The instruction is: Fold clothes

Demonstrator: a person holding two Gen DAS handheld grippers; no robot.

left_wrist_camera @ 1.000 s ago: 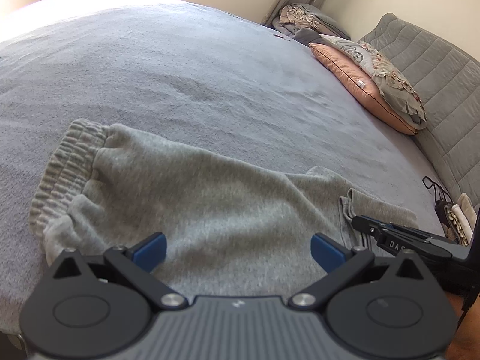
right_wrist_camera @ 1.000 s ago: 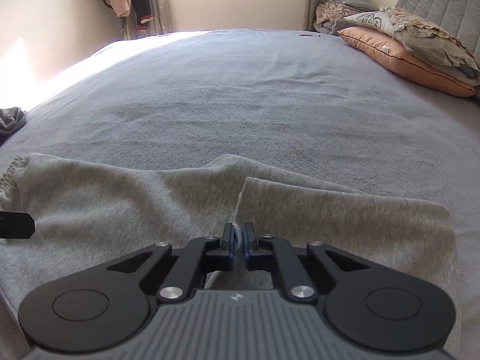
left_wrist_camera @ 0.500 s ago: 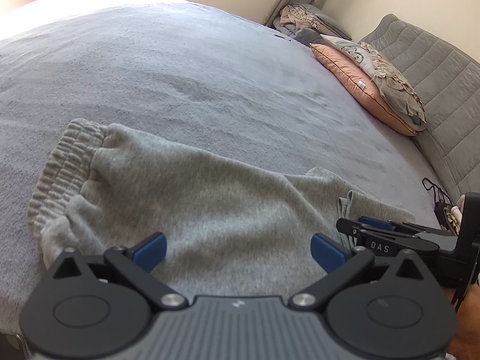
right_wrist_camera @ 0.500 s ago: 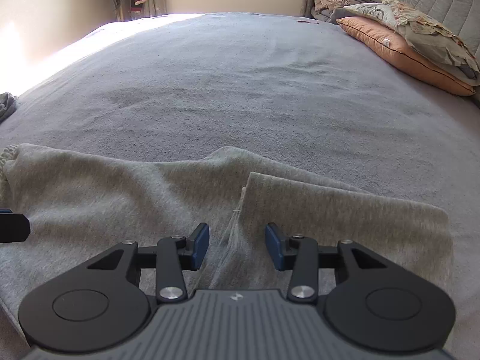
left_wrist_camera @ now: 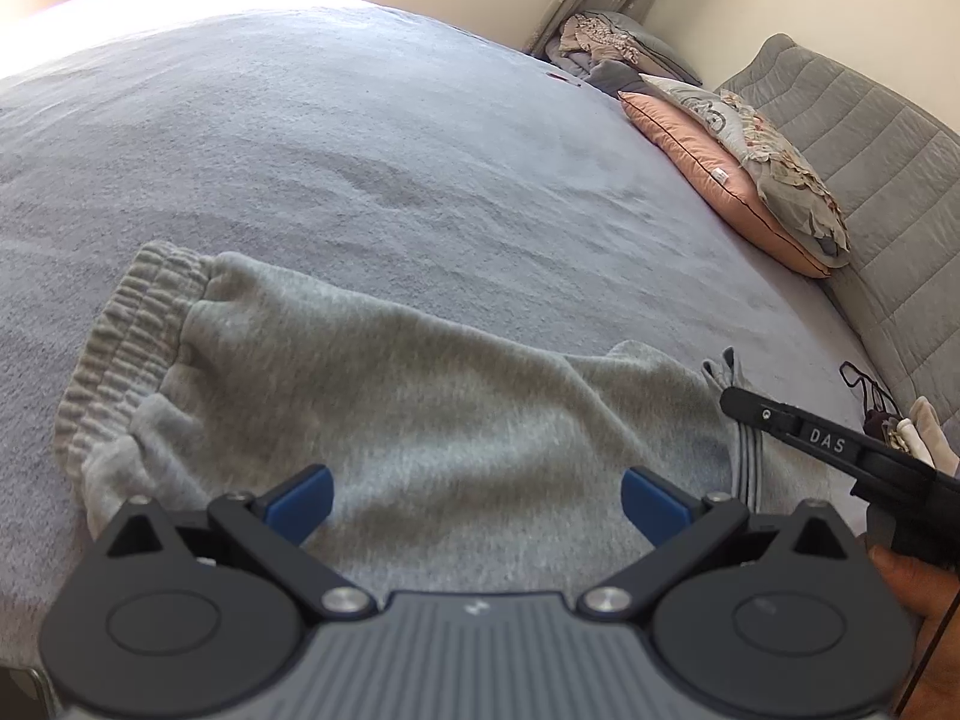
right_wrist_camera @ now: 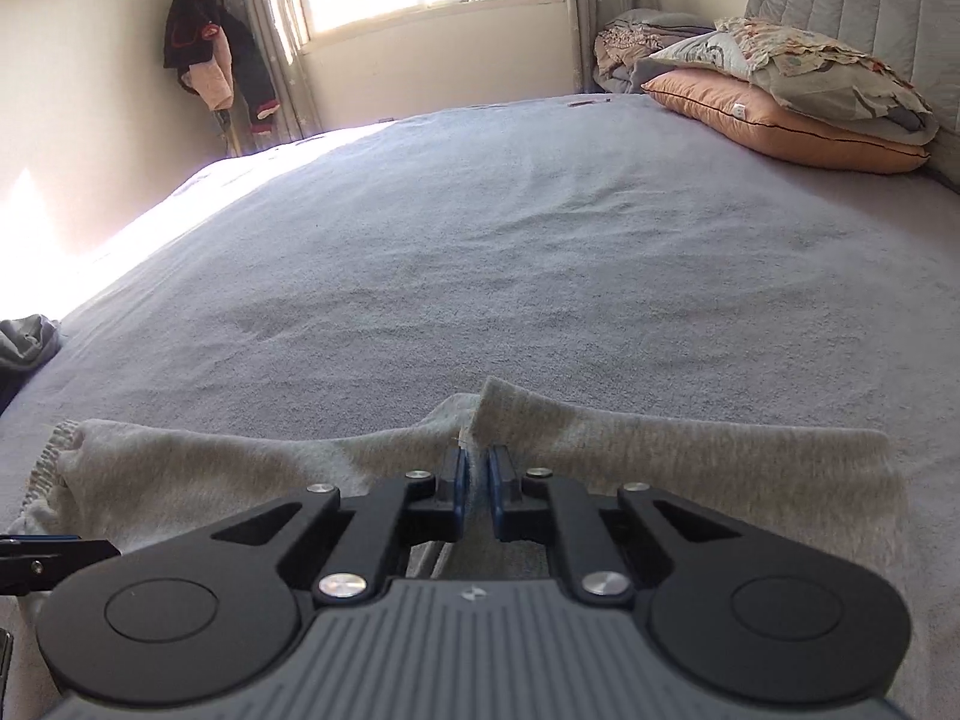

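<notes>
Sweatpants (left_wrist_camera: 420, 408) lie flat at the bed's (left_wrist_camera: 420, 138) near edge. Right hand-held gripper (right_wrist_camera: 475, 480), jaws just closed, pinches the folded edge; left hand-held gripper (left_wrist_camera: 474, 498) hovers agape. Lift evenly, keeping layers aligned.

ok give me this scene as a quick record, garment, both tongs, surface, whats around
garment: grey sweatpants, partly folded, lying flat
surface: grey bed cover
left tongs: open above the sweatpants, pads clear of the cloth
right tongs: just closed, pinching a raised ridge of the sweatpants
waistband: elastic end, at left in the left wrist view
around: orange pillow at the headboard
</notes>
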